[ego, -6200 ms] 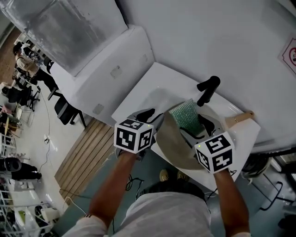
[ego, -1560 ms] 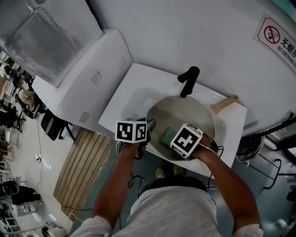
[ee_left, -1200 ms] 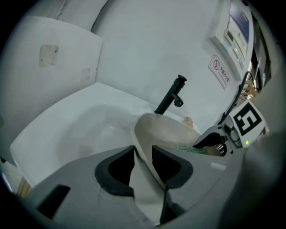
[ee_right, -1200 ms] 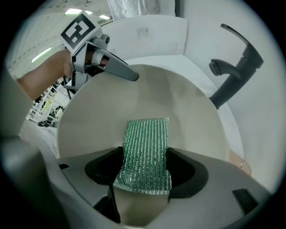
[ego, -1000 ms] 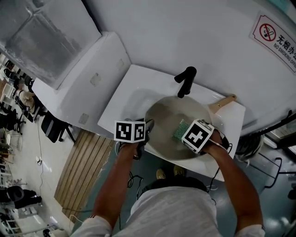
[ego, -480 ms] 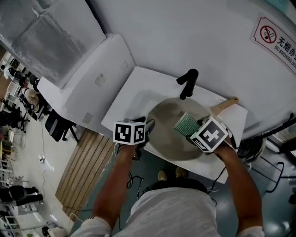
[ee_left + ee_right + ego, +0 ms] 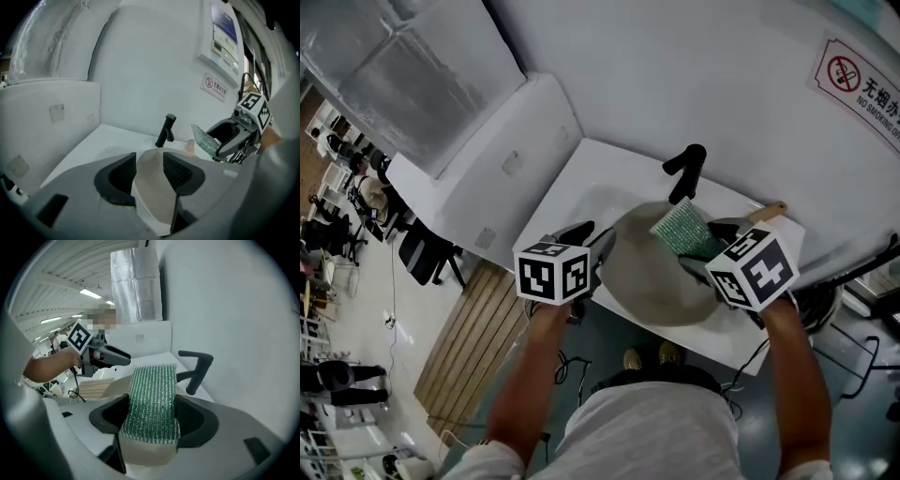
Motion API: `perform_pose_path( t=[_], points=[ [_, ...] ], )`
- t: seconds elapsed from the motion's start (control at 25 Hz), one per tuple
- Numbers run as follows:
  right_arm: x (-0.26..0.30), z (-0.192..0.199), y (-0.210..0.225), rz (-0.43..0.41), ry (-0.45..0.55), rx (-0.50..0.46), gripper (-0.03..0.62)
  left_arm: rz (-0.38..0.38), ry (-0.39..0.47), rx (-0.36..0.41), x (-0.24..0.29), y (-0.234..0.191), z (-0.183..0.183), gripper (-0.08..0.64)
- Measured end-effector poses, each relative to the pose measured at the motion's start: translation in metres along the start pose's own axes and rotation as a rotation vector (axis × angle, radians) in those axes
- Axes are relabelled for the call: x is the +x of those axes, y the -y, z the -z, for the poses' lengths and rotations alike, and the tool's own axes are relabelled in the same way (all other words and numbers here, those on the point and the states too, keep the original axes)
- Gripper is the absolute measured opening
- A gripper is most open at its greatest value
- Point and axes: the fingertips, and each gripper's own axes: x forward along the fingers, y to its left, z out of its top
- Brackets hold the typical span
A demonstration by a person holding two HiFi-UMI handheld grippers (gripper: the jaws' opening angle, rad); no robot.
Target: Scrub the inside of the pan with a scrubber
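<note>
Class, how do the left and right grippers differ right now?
The left gripper has its jaws apart, with the rim of the pan apparently loose between them; the right gripper is clamped on the scrubber. The left sits at the pan's edge; the right hovers above it. Both share one two-jaw design.

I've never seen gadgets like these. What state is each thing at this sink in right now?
Pan: lying in the sink, inside facing up.
Scrubber: clamped, apparently held up off the pan.
Right gripper: jaws shut on the scrubber.
Left gripper: jaws apart, the pan's rim in the gap, seemingly not squeezed.
Faucet: no water seen running.
</note>
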Motion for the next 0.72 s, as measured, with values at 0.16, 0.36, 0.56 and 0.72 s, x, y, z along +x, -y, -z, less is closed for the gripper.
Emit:
perform_pose_path(
  t=[0.16,0.36,0.56,0.72],
  points=[
    [-0.019,-0.024,0.000,0.022,0.133,0.024,0.304,0.024,0.115,0.025,-0.016,0.018,-0.030,0.183],
    [-0.039,-0.047,-0.005,0.033,0.298,0.055,0.304,0.065,0.264,0.058,-0.037,0.042,-0.063,0.179],
    [-0.060,-0.066,-0.010,0.033,0.453,0.065,0.304,0.108,0.376,0.105,-0.052,0.066,-0.083,0.153],
    [-0.076,-0.078,-0.014,0.020,0.562,0.056,0.304,0.127,0.451,0.144,-0.061,0.081,-0.092,0.130]
  ],
)
